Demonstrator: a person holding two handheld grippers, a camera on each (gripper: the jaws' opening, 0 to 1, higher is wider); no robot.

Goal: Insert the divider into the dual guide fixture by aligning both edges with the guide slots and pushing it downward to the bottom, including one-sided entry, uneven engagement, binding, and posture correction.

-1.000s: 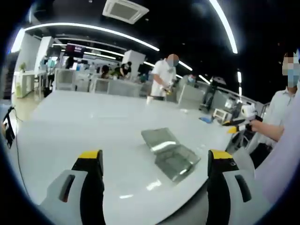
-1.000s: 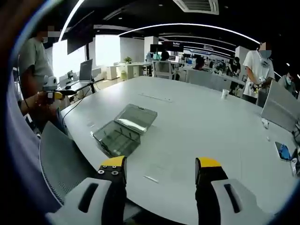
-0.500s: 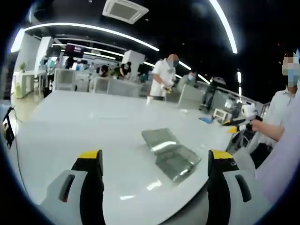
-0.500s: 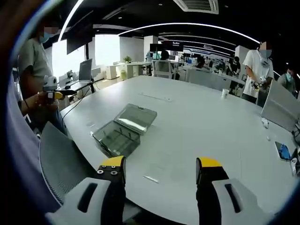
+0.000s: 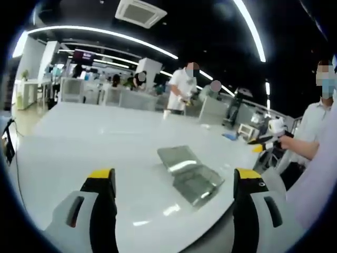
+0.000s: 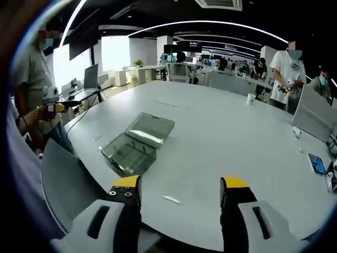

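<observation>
Since a second ago my two views have tilted only slightly, and the clear case has not shifted on the table; both of my grippers remain raised above the near table edge, holding nothing.

My left gripper (image 5: 174, 182) has its yellow-tipped jaws spread wide with bare table showing between them. My right gripper (image 6: 180, 190) is likewise spread wide and empty.

The task's thing looks like a clear, grey-tinted plastic case (image 5: 189, 171) lying open and flat on the white table (image 5: 79, 142), well ahead of both grippers and touched by neither. It is two shallow hinged halves side by side, with bright ceiling light reflecting along the fold. In the right gripper view the same case (image 6: 137, 142) sits left of centre, near the table's edge. I cannot tell whether a divider or guide slots lie inside it; its trays look shallow and I can make out nothing in them.

A small white cup (image 6: 251, 98) stands far across the table. A person (image 5: 183, 87) in a white shirt stands at the far side.
</observation>
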